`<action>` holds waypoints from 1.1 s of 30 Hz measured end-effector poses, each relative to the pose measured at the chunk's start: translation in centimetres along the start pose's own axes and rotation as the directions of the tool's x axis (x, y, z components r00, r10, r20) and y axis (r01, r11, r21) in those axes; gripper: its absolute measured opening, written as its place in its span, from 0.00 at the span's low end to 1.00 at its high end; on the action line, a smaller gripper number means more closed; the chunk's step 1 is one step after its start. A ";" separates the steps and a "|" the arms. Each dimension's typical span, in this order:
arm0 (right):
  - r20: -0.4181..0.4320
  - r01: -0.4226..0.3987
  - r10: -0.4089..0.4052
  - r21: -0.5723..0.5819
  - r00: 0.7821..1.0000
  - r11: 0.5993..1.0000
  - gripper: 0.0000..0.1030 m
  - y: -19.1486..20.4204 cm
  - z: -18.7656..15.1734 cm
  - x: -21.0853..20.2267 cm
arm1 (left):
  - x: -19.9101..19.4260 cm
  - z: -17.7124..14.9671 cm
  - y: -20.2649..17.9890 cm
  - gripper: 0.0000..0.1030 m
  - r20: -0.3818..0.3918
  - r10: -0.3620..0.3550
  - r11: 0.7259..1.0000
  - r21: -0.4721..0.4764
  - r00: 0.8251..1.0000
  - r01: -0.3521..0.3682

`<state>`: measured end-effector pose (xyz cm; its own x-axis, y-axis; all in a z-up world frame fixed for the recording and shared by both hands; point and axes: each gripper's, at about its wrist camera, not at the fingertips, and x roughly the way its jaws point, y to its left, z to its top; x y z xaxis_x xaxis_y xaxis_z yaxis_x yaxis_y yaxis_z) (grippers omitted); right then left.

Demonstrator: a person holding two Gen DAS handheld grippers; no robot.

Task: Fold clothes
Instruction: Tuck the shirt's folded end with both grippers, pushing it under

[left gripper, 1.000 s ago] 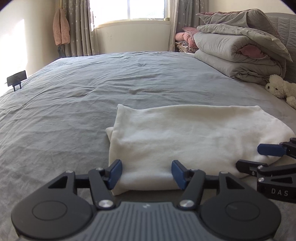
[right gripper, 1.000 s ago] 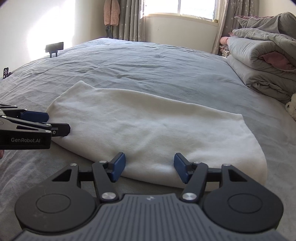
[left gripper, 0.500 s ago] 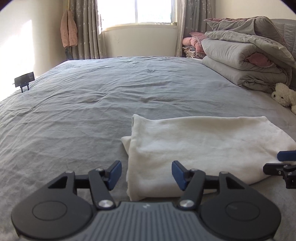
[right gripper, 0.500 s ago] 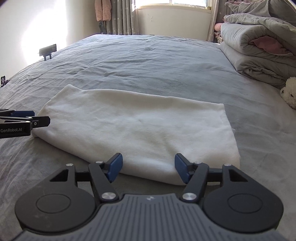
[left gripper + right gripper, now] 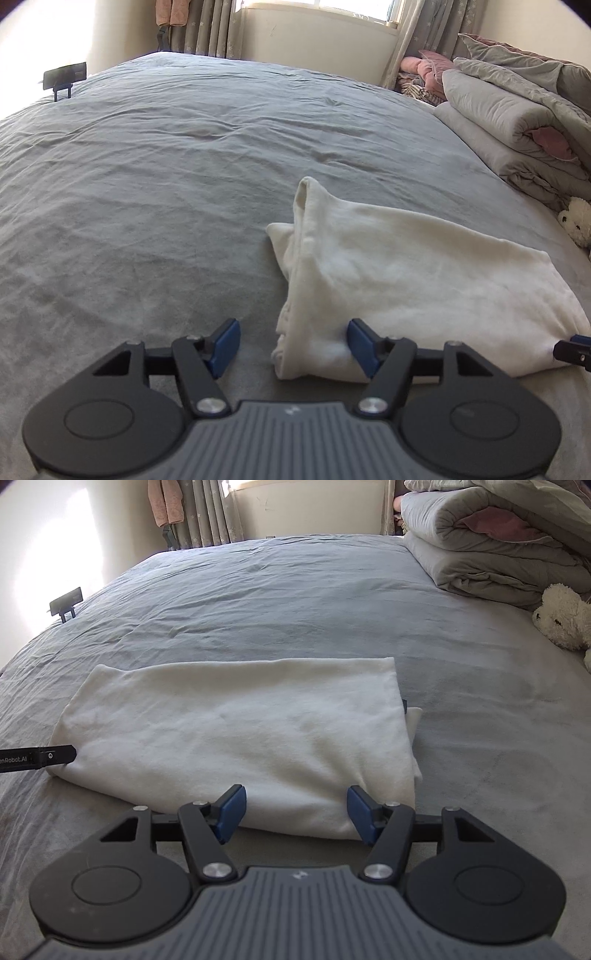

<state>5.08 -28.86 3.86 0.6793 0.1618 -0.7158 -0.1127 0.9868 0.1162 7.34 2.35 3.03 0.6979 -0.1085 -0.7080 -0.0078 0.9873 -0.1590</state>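
A cream garment [image 5: 406, 277] lies folded into a long band on the grey bed [image 5: 166, 177]. My left gripper [image 5: 294, 345] hovers at the band's near left corner. Its jaws are opening, and that corner lies between them, nearer the right pad, with no grip. In the right wrist view the garment [image 5: 240, 731] stretches across, and my right gripper [image 5: 296, 814] stands open over its near edge close to the right end. The cloth edge sits between the blue pads, unpinched. The tip of the other gripper shows at each view's side edge.
A folded grey duvet [image 5: 480, 546] is stacked at the bed's far right, with a white plush toy [image 5: 561, 616] below it. A small black stand [image 5: 66, 603] sits on the bed's left edge. Curtains and a window lie beyond; bare sheet spreads behind the garment.
My left gripper has slid left along the garment's near edge to its left corner. The right gripper has slid right toward the right end. Both views have rolled.
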 end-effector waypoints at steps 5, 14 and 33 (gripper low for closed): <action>-0.031 -0.015 0.015 0.000 0.999 1.000 0.58 -0.8 0.2 0.0 | 0.0 0.1 0.0 0.65 0.001 0.001 1.000 0.007 1.000 -0.001; -0.059 -0.104 0.105 0.009 0.993 0.995 0.56 -2.8 0.5 -0.6 | -0.1 0.4 0.4 0.65 -0.021 -0.007 1.000 -0.017 1.000 0.007; 0.064 0.065 -0.063 -0.041 0.996 0.997 0.23 -2.7 1.3 -1.3 | -0.1 0.3 0.2 0.65 -0.016 0.006 1.000 -0.010 1.000 -0.007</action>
<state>5.42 -31.68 5.33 0.7298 0.0994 -0.6764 -0.0973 0.9944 0.0412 7.46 2.60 3.25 0.6861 -0.1039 -0.7200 -0.0198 0.9867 -0.1613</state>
